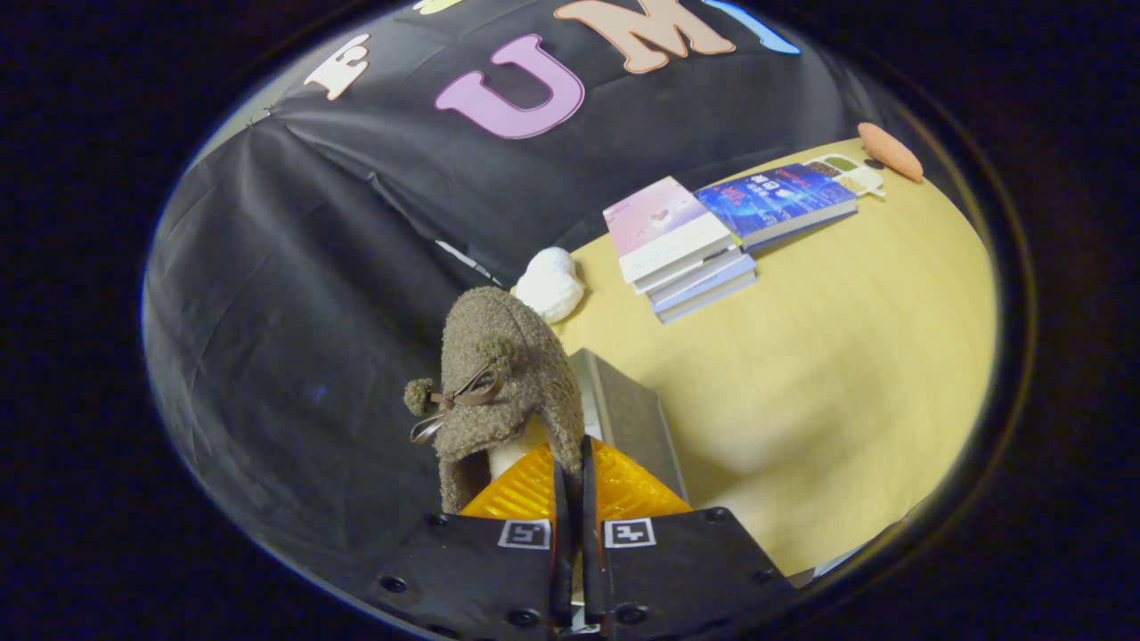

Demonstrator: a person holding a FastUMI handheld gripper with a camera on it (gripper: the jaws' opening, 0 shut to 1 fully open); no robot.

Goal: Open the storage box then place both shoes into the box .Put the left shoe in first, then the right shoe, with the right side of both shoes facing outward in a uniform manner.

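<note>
Gripper (pixel 570 476) nearly closed, pinching heel rim of fuzzy brown shoe (pixel 503 374). Shoe held aloft, long axis running ahead of fingers, toe far. Grey storage box (pixel 628 414) just right, below.

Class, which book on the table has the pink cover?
The top book of the stack, nearest the white plush; the book beside it is blue. The hand-held gripper grips a brown shoe.
</note>
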